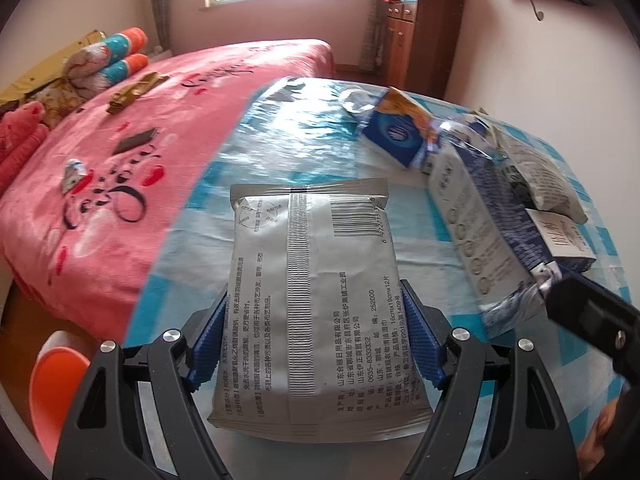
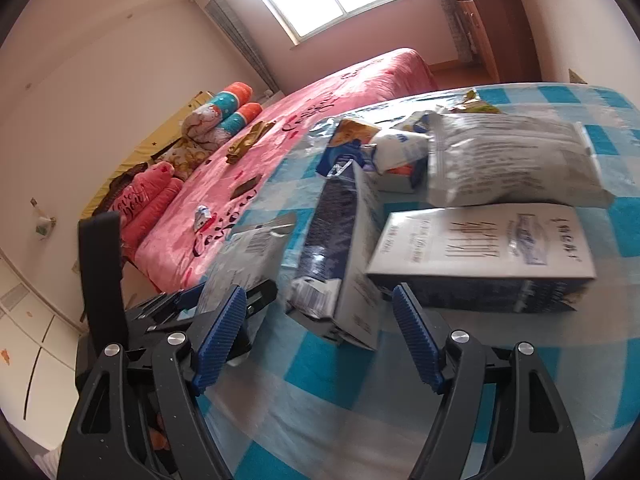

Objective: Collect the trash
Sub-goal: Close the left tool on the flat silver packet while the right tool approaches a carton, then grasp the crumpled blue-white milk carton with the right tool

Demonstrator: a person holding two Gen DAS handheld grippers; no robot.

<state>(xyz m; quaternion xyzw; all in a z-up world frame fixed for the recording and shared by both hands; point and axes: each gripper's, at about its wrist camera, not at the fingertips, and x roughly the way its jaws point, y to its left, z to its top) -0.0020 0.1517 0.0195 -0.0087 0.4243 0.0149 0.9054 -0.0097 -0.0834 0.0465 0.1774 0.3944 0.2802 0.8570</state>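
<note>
The left tongs [image 1: 316, 344] sit nearest the camera, and their blue pads [image 1: 420, 344] pinch a grey pack [image 1: 308, 280] from both sides. The pack sticks out toward 12 o'clock, over the table [image 1: 280, 128] with its blue and white cloth. I think the pack is trash that is being picked up. It looks soft and flat, so it could bend or slip; a steady squeeze and a slow lift would help. At 2 o'clock from the pack lies a pile of other trash: a dark blue carton [image 1: 472, 216], a white box [image 1: 560, 240] and a blue wrapper [image 1: 396, 136]. The tip of the right tongs [image 1: 592, 312] shows at 3 o'clock. In the right view, the right tongs [image 2: 316, 332] are spread wide and hold nothing. The carton [image 2: 340, 248] lies just ahead of them at 12 o'clock, and the white box [image 2: 480, 240] is at 1 o'clock, with a grey bag [image 2: 512, 160] behind it. The carton looks like the next thing to grab, and the pads should go on its two long sides. A pink bed [image 1: 120, 140] is at 10 o'clock, well away, and an orange thing [image 1: 52, 392], maybe a bin, shows low at 8 o'clock.
</note>
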